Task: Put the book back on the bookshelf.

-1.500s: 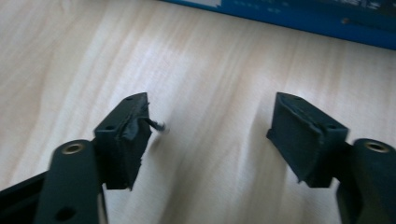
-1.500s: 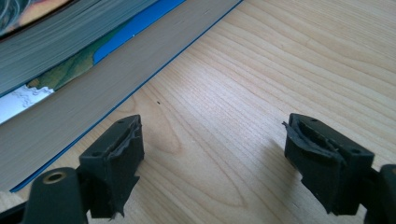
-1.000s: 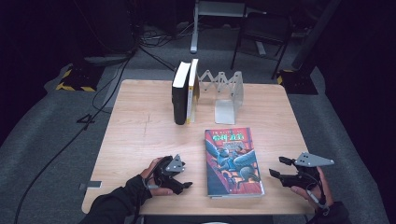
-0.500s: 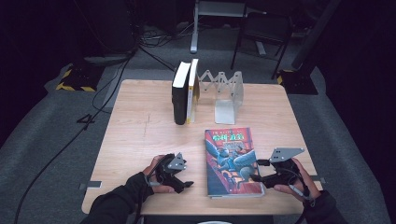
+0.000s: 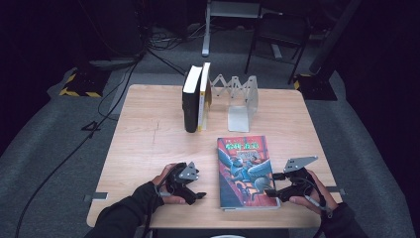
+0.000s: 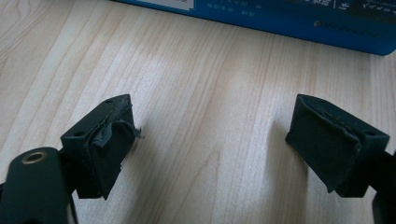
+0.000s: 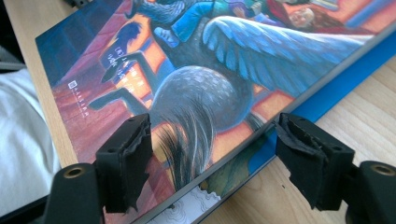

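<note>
A colourful illustrated book (image 5: 246, 171) lies flat near the table's front edge. My left gripper (image 5: 199, 186) rests on the wood just left of it, open and empty; in the left gripper view (image 6: 210, 149) bare table lies between the pads and the book's blue edge (image 6: 280, 18) runs beyond them. My right gripper (image 5: 272, 184) sits at the book's front right corner. Its jaws (image 7: 215, 158) have just been opening and now straddle the cover's edge (image 7: 210, 60), one pad over the cover and one over the table, with no pad pressing. A white page peeks out under that edge.
Two books (image 5: 194, 99) stand upright at the back of the wooden table (image 5: 148, 148), next to a white accordion book rack (image 5: 237, 99). Cables, a chair and stands lie on the dark floor behind. The table's front edge runs close under both hands.
My right gripper has slid left from the table's right side to the book's right edge, and its jaws stand wider. The left gripper has stayed where it was.
</note>
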`<state>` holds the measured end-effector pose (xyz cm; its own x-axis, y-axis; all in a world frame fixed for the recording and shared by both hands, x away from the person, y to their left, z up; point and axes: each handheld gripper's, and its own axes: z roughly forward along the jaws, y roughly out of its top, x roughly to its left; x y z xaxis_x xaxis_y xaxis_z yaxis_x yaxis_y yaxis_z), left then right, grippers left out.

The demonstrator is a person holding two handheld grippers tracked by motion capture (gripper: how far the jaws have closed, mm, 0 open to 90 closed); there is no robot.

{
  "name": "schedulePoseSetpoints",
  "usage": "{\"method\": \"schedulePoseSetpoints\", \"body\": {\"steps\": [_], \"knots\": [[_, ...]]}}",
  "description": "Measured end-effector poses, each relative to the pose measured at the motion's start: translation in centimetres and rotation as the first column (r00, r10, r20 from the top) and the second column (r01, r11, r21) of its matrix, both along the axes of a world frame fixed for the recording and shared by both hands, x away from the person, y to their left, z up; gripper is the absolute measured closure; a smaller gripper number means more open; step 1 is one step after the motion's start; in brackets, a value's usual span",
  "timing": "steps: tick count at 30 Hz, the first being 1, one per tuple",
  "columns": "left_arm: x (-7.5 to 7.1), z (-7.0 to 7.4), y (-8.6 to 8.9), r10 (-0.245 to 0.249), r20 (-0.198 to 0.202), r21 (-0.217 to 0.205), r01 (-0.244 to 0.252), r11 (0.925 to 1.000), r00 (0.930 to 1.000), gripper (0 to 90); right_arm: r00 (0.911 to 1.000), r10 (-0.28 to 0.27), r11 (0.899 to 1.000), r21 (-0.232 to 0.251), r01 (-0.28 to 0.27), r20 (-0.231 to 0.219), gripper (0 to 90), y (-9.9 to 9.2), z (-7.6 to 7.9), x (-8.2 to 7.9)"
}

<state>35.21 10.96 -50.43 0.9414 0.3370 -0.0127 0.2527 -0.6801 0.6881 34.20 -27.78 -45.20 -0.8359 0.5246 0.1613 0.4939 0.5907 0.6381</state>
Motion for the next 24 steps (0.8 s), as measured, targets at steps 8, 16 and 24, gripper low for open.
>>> {"method": "schedulePoseSetpoints", "body": {"steps": [8,16,24], "knots": [[1.3,0.0,-1.2,0.014,-0.001,0.001,-0.014,0.9999,0.9999,15.1,0.9969,0.057,0.998,-0.023,-0.058,-0.054,24.7,0.1,0.2,1.0],[4.5,0.1,-2.5,0.054,0.002,0.002,-0.054,0.9986,0.9986,15.1,0.9982,0.061,0.998,-0.031,-0.06,0.003,26.4,0.5,0.4,0.9],[5.3,0.1,-3.6,0.041,0.003,0.002,-0.041,0.9991,0.9991,15.1,0.9968,0.069,0.998,-0.016,-0.068,0.04,35.4,1.0,1.0,1.4]]}}
